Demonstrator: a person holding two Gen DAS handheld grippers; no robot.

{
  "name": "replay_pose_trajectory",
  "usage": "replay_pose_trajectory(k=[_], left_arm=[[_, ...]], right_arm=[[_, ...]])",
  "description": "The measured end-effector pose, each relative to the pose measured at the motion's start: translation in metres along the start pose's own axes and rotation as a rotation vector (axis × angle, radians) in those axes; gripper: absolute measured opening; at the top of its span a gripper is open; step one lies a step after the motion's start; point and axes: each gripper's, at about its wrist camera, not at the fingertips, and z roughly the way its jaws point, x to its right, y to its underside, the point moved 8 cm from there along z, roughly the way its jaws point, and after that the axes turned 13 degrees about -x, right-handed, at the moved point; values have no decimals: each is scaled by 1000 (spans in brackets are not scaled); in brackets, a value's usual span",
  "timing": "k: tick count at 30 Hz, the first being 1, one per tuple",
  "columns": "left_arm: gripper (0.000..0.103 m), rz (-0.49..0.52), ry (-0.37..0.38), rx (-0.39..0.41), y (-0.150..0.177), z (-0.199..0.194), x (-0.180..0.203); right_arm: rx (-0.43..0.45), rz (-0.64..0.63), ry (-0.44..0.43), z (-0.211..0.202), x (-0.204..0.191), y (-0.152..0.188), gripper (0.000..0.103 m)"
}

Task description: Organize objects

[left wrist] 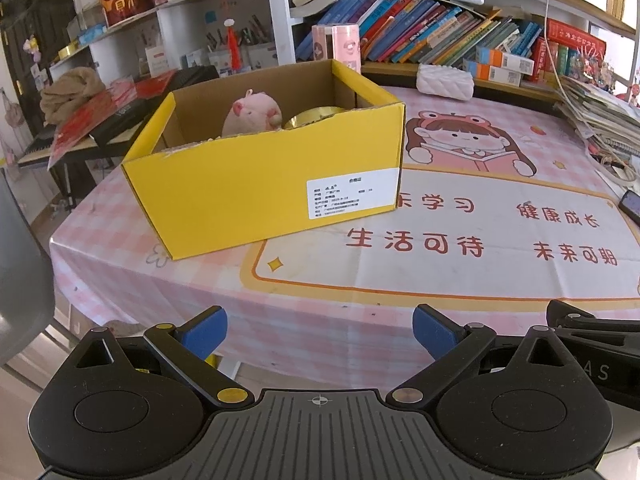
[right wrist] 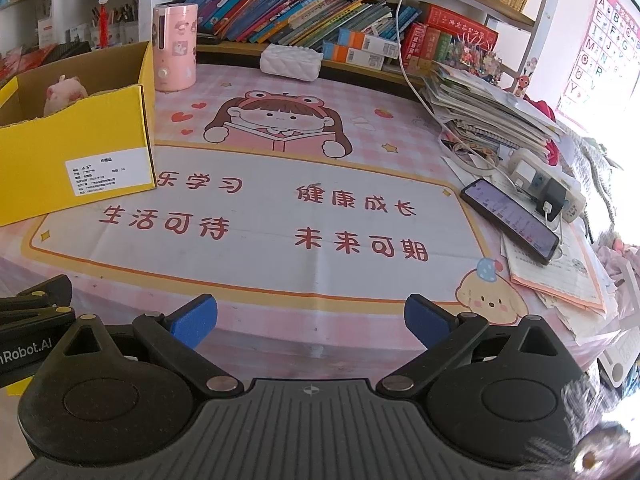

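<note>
A yellow cardboard box (left wrist: 256, 196) stands open on the pink table mat (left wrist: 460, 216). Inside it are a pink plush pig (left wrist: 252, 114) and a gold round object (left wrist: 316, 116), partly hidden by the box wall. My left gripper (left wrist: 320, 330) is open and empty, held at the table's front edge, well short of the box. In the right wrist view the box (right wrist: 76, 148) sits at the far left with the pig (right wrist: 66, 94) showing. My right gripper (right wrist: 311, 320) is open and empty at the front edge of the mat (right wrist: 280, 216).
A pink cylinder container (right wrist: 175, 48) stands behind the box. A white tissue box (right wrist: 291, 62) sits at the back. A phone (right wrist: 510, 220), a power strip (right wrist: 548, 186), cables and stacked papers (right wrist: 488, 112) crowd the right side. Bookshelves line the back.
</note>
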Motion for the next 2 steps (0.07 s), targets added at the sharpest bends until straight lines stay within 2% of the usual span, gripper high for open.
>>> replay_pose_trajectory(k=[2], left_arm=[[102, -1, -2, -4, -1, 1, -2]], right_arm=[[-4, -1, -1, 1, -2, -2, 101]])
